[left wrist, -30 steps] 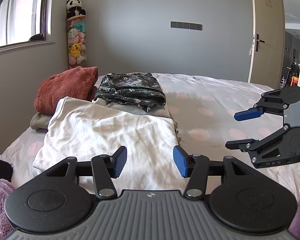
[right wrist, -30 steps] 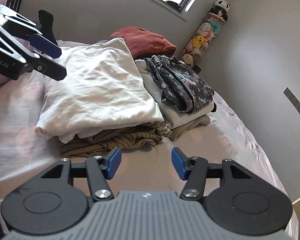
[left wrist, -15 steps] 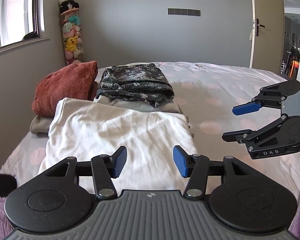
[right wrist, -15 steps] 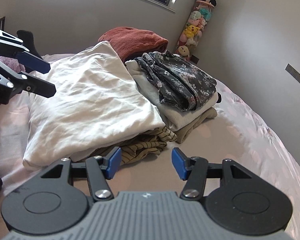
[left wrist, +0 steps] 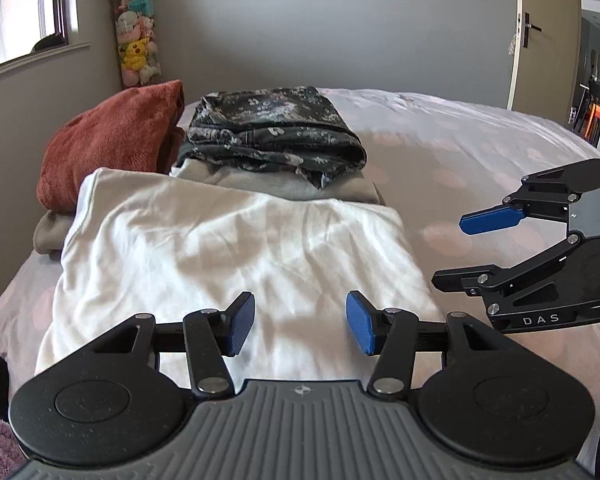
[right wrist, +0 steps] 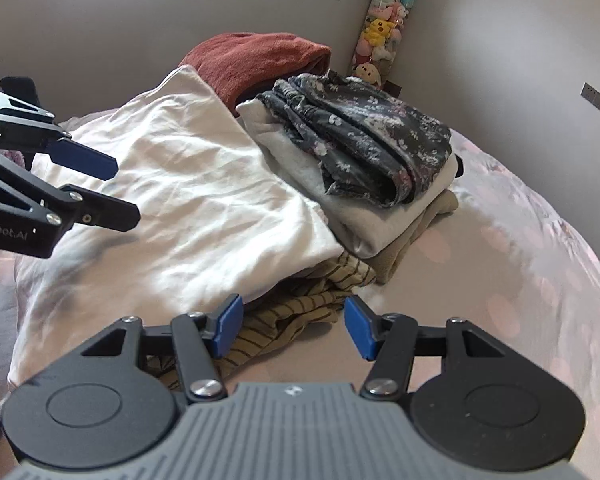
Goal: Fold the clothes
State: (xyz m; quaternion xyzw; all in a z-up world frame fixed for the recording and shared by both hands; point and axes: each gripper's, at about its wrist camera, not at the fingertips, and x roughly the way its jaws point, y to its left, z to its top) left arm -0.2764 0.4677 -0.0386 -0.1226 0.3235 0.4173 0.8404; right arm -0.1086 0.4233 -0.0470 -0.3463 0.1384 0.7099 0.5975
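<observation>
A white garment point(left wrist: 236, 256) lay spread flat on the bed point(left wrist: 460, 140), over a striped top point(right wrist: 300, 312) whose edge poked out beneath it. Beyond it sat a folded floral garment point(left wrist: 276, 132) on a pale folded stack point(right wrist: 364, 224), beside a rust blanket point(left wrist: 112, 140). The left tool point(left wrist: 300, 322) hung wide open and empty above the white garment; the right tool point(right wrist: 292, 330) gaped empty above the striped edge.

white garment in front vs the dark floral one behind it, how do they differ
The wrinkled white garment is plain and spread wide and flat over a striped piece; the dark floral garment is patterned and folded into a compact bundle atop a pale folded stack. Both rest on the bed, untouched.
</observation>
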